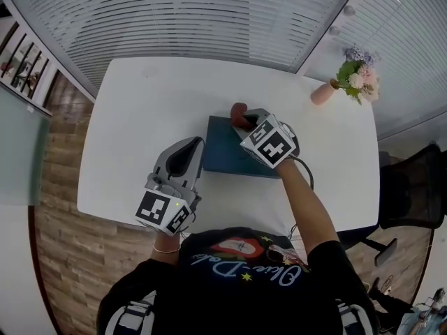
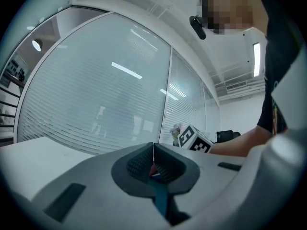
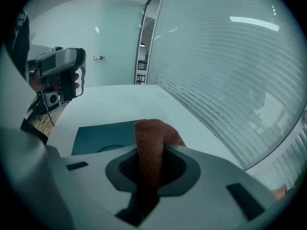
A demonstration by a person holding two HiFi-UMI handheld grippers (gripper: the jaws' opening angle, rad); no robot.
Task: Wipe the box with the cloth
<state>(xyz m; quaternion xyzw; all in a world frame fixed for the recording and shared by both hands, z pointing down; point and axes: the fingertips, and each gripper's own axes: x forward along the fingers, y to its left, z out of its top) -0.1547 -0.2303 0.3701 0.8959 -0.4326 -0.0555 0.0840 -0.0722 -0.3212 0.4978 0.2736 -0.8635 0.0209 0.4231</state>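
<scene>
The cloth (image 3: 152,134) is being clamped by the right gripper (image 3: 153,158) at the box (image 1: 225,153); wiping is seemingly being begun, while the left gripper (image 2: 153,165) is closed, empty.

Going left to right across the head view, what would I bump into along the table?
Left gripper, box, pink vase of flowers. The right gripper and cloth sit over the box, so I left them out.

Open tabletop (image 1: 140,117) left of box (image 1: 223,152); vase (image 1: 323,93) (far-right corner) obstructs.
</scene>
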